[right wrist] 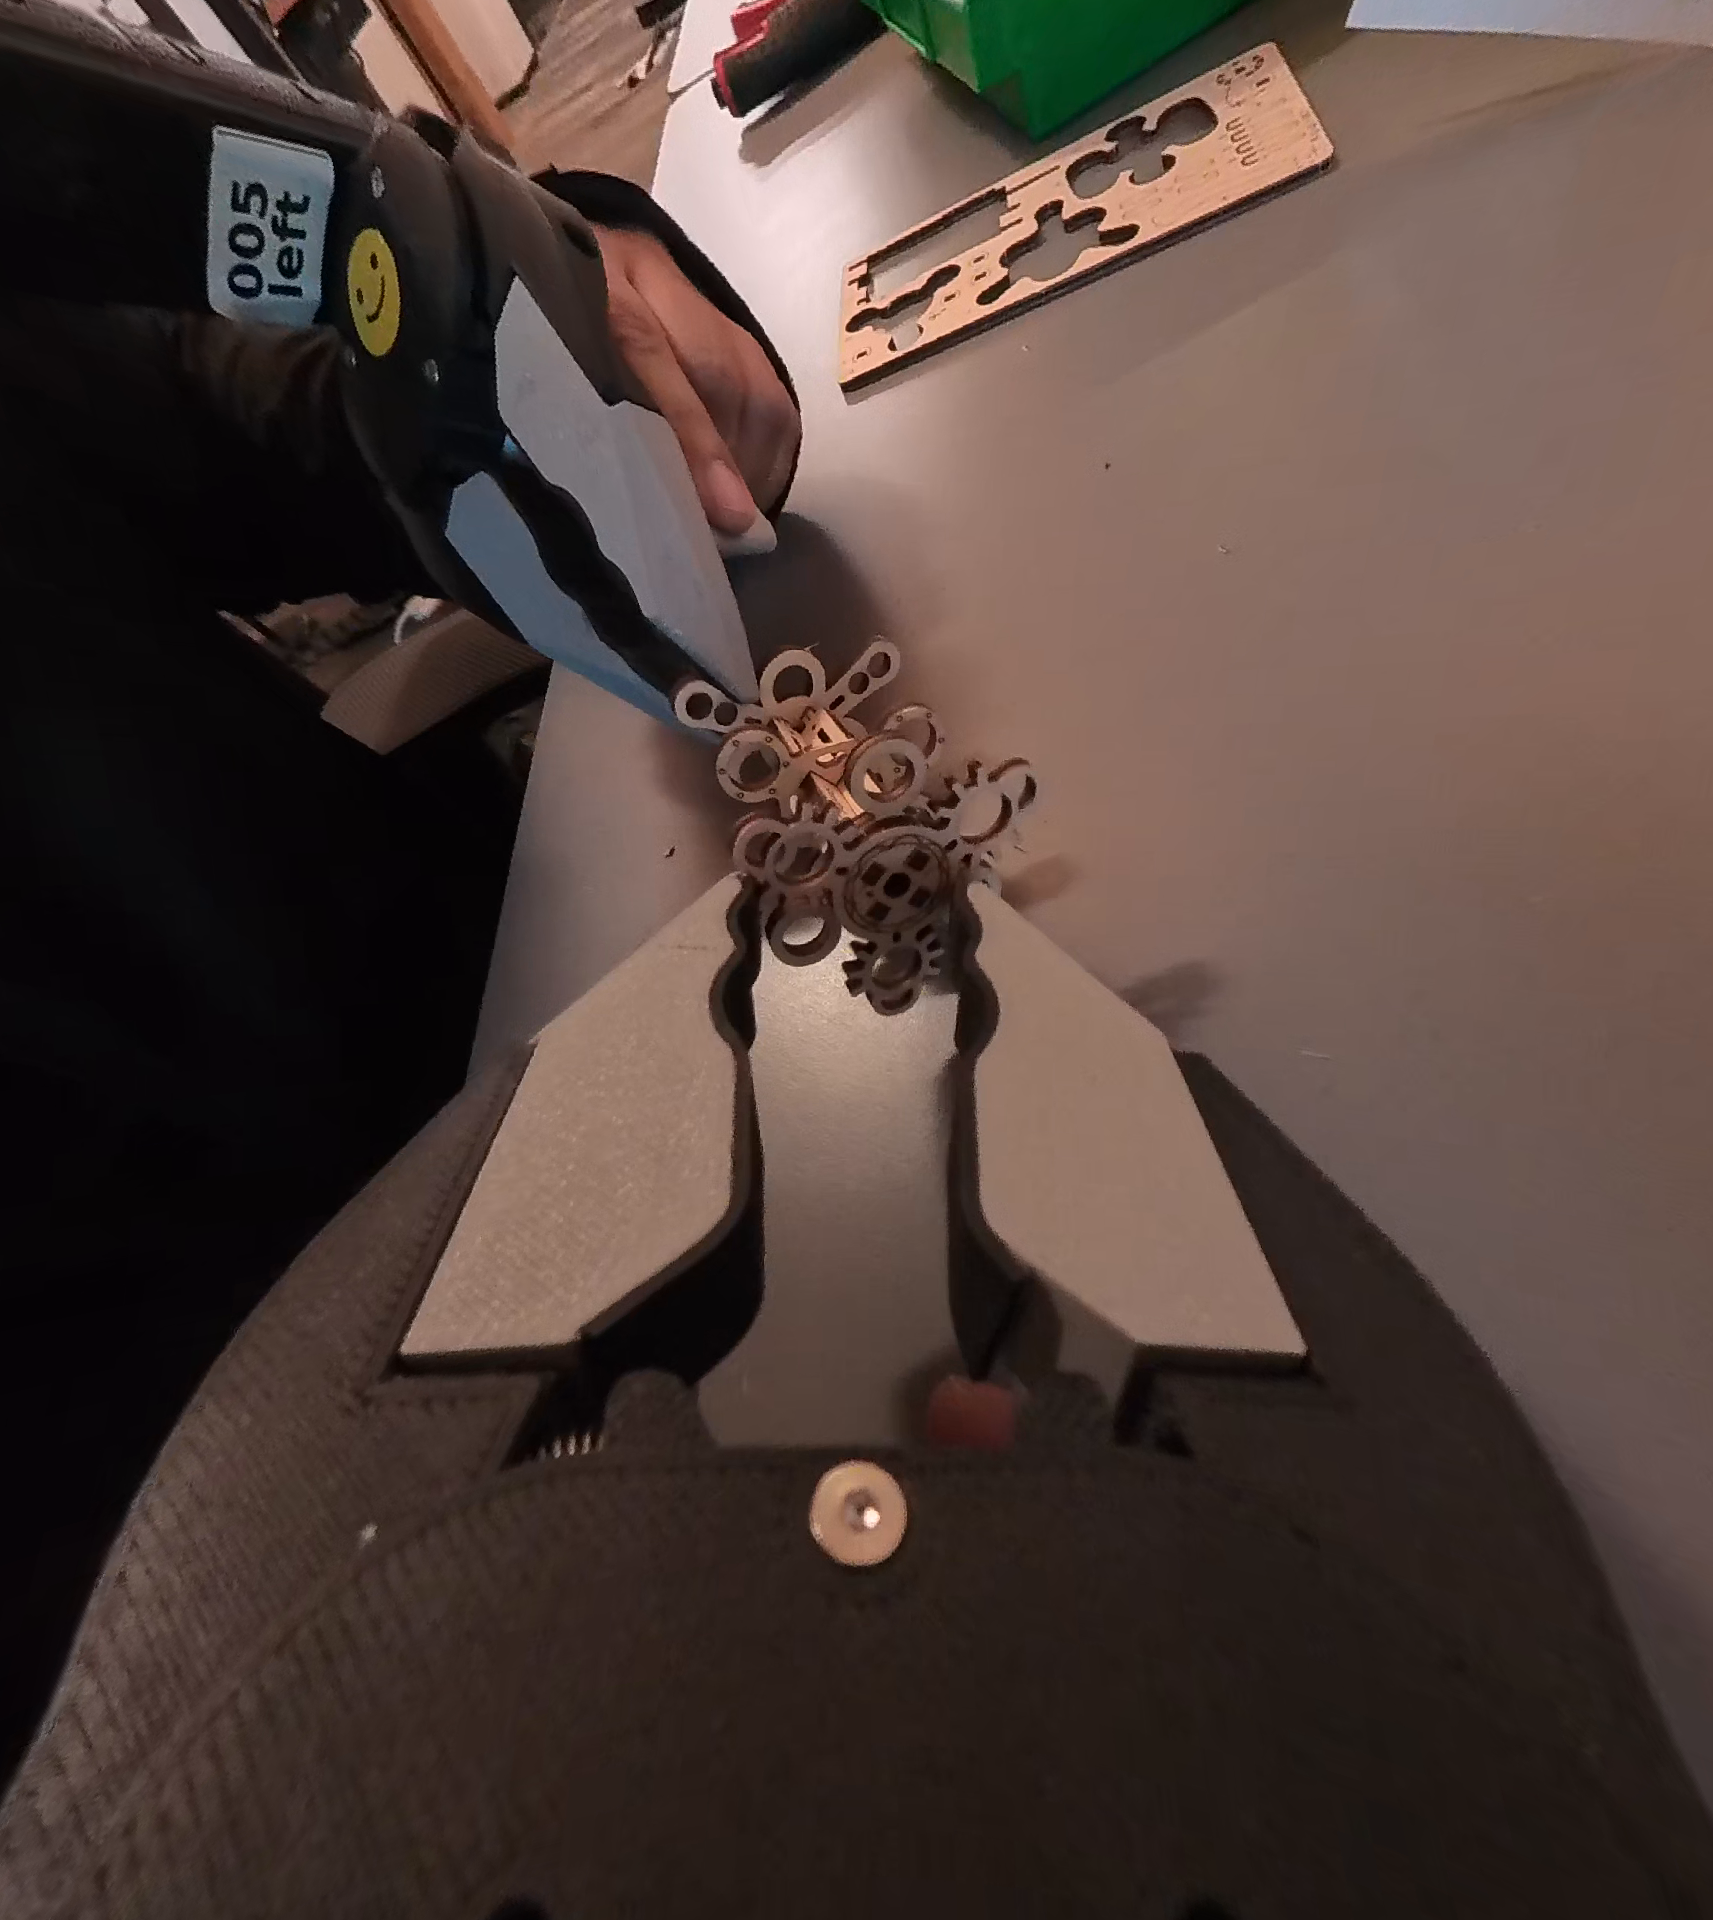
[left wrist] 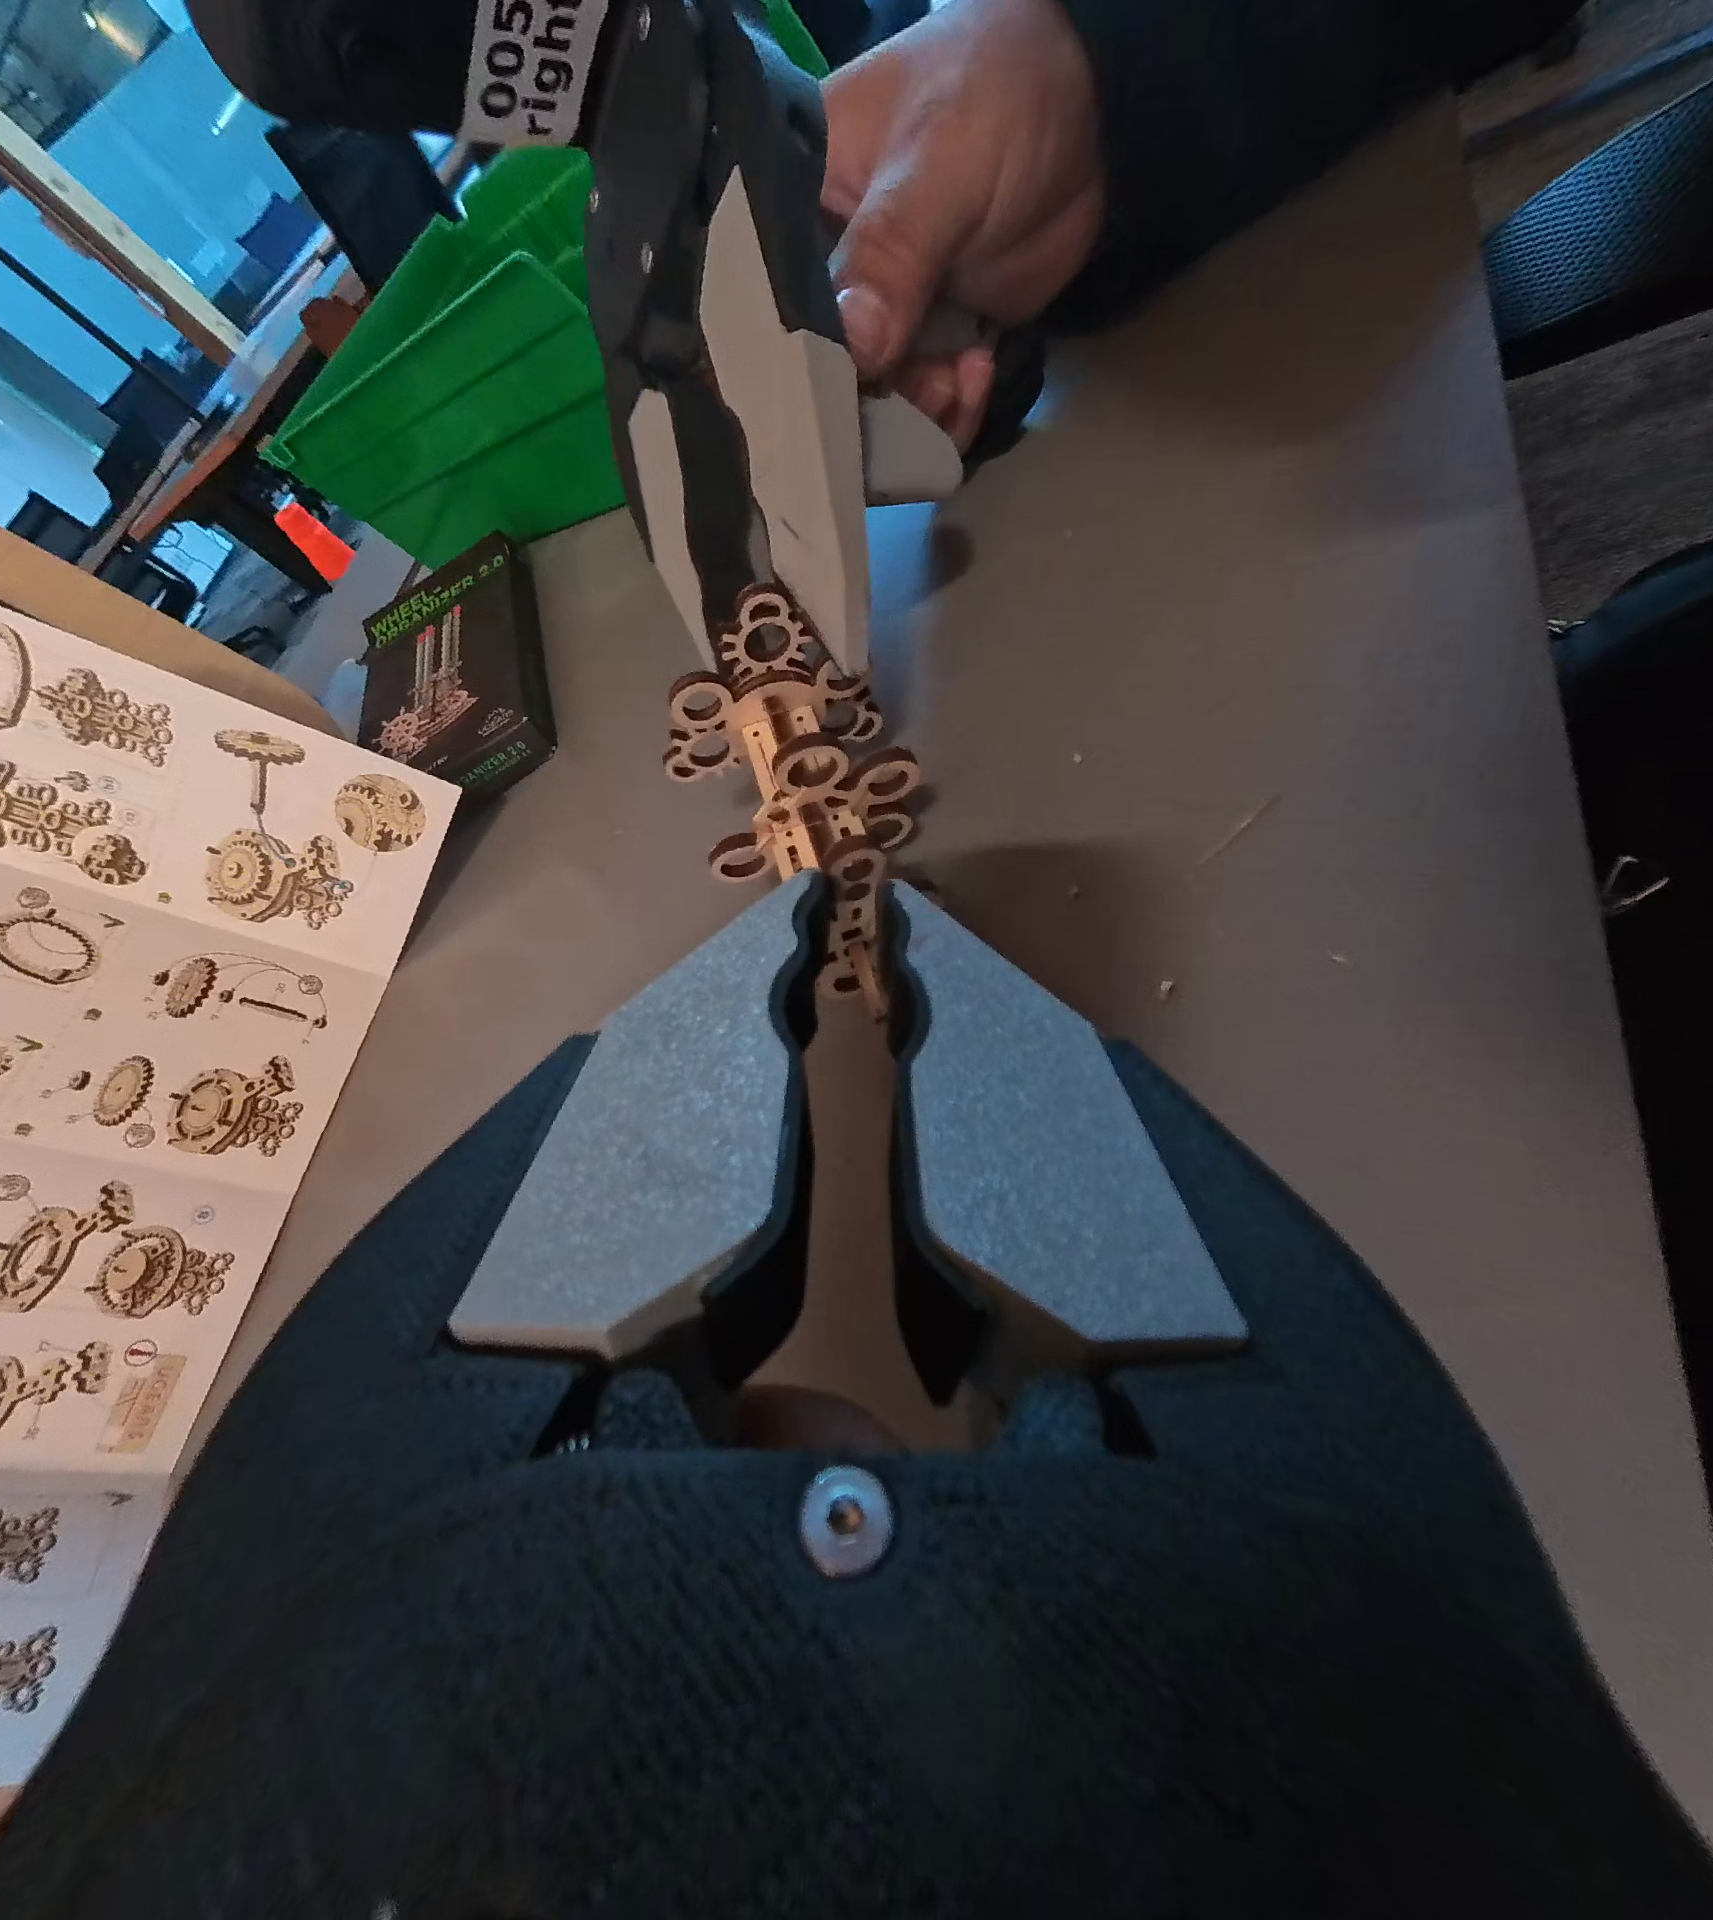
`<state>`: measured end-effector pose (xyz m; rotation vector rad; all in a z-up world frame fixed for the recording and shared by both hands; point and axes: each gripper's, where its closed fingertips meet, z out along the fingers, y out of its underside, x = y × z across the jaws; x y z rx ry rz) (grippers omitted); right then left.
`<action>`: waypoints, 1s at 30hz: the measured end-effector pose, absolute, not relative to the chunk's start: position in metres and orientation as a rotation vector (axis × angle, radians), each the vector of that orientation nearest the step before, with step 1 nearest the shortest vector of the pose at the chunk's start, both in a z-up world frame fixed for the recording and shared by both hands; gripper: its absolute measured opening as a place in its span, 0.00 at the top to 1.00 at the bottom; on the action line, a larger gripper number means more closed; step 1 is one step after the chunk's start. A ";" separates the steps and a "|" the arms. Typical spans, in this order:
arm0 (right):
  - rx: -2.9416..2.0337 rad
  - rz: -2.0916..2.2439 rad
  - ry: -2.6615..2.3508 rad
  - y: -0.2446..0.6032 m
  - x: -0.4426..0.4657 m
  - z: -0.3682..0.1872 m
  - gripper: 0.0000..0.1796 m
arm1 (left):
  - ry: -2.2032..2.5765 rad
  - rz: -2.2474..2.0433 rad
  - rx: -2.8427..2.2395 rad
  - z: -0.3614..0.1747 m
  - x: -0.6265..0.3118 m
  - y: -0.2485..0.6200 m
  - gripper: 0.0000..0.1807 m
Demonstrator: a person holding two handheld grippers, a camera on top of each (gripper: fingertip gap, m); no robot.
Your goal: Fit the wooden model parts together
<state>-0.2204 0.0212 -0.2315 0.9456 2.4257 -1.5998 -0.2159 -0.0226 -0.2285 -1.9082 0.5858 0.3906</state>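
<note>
A wooden model point(left wrist: 800, 774), a slotted shaft with several ringed, flower-shaped discs, is held above the grey table between both grippers. My left gripper point(left wrist: 852, 904) is shut on the near end of the model. My right gripper point(left wrist: 779, 649) comes in from above and grips the far end disc. In the right wrist view my right gripper point(right wrist: 857, 899) is shut on the model's gear-like end disc point(right wrist: 893, 883), and the model point(right wrist: 821, 769) runs away to the left gripper point(right wrist: 727, 691), which clamps the far disc.
An instruction sheet point(left wrist: 104, 1018) lies at left and a dark product box point(left wrist: 457, 665) stands beyond it. Green bins point(left wrist: 457, 395) stand at the back. A punched-out wooden sheet point(right wrist: 1080, 218) lies on the table point(right wrist: 1351, 727). A person's hands hold both grippers. My right fingertips sit around 5 centimeters from my left ones.
</note>
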 end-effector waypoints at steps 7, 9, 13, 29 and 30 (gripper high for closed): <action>0.901 -1.562 2.474 0.022 -0.220 -0.234 0.82 | 0.589 0.379 -1.906 -0.228 -0.215 -0.022 0.97; 0.898 -1.552 2.477 0.022 -0.220 -0.235 0.82 | 0.590 0.384 -1.905 -0.228 -0.215 -0.022 0.97; 0.890 -1.544 2.485 0.022 -0.219 -0.236 0.82 | 0.588 0.375 -1.906 -0.228 -0.216 -0.022 0.97; 0.923 -1.549 2.424 0.021 -0.222 -0.238 0.82 | 0.550 0.324 -1.928 -0.228 -0.219 -0.022 0.97; 0.927 -1.544 2.423 0.021 -0.222 -0.239 0.82 | 0.546 0.338 -1.928 -0.228 -0.220 -0.022 0.97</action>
